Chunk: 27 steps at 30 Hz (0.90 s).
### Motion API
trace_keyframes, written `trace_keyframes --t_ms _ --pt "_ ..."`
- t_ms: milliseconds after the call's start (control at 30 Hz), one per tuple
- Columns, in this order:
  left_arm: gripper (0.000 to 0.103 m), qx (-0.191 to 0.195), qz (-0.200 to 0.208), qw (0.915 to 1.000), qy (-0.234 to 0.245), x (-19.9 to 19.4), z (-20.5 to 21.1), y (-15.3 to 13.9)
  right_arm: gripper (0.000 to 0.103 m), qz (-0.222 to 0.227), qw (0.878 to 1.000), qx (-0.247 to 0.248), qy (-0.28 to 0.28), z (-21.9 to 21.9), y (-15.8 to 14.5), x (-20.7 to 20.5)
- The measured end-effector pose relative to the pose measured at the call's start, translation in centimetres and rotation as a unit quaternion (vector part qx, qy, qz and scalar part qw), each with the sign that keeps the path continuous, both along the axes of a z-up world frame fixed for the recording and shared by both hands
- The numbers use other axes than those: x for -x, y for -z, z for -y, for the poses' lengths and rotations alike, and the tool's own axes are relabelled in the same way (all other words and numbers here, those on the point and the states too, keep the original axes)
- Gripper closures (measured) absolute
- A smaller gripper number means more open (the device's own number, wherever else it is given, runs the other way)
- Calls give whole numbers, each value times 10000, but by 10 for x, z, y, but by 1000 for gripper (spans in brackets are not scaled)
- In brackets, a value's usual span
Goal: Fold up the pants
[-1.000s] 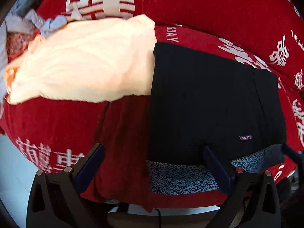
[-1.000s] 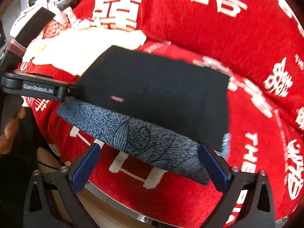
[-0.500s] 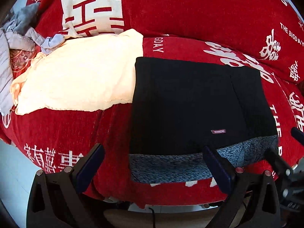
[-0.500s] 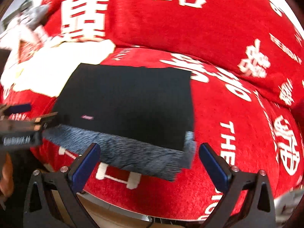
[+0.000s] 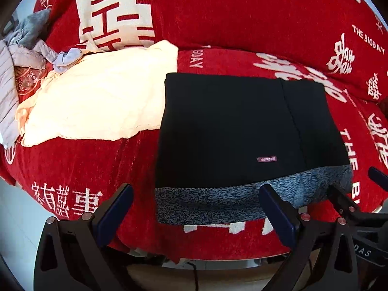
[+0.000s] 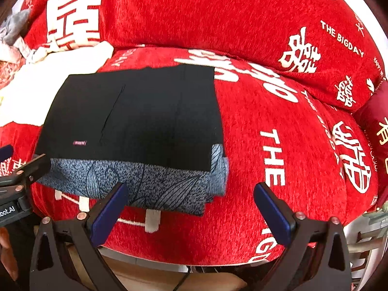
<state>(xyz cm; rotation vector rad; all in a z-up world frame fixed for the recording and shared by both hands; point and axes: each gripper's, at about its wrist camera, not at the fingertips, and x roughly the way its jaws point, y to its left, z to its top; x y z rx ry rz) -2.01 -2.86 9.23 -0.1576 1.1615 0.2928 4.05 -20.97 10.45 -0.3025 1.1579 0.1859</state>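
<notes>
Both grippers backed off folded pants [image 5: 242, 131]; left gripper [image 5: 196, 208], right gripper [image 6: 191, 206] fingers spread, seemingly empty.

Black pants [image 5: 232, 131] with blue-grey leaf-patterned lining lie on a red, white-lettered cover [image 5: 218, 24].

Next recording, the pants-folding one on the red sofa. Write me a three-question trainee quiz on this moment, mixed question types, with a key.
1. True or false: the left tool is clamped on the folded black pants.
2. Multiple choice: what lies directly beside the pants, on their left in the left wrist view? A) a cream cloth B) a green towel C) a cardboard box
3. Fill in: the fabric showing under the pants' near edge is a blue-grey ____ layer with a leaf print.

Key
1. False: both the left and right tool are open and hold nothing.
2. A
3. lining; it peeks out along the near edge and at the right corner.
</notes>
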Motion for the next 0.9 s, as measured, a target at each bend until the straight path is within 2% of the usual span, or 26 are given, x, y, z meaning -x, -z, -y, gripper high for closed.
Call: trace_keyframes --t_ms 67,167,267,400,900 --pt "0 -43 -30 9999 -126 0 -2 1 0 -36 9999 96 16 -1 4 1" --pt "0 90 35 9997 -243 5 -4 -2 0 -135 9998 115 43 -2 8 5" --pt "0 -72 165 9995 -254 11 -1 -12 0 -122 9999 84 36 -1 7 7" --pt "0 -148 306 9993 -148 16 1 -21 0 -79 10000 -12 6 -3 2 8" --pt "0 -110 341 9993 -37 17 10 -26 0 -10 9998 154 -87 -10 -2 12"
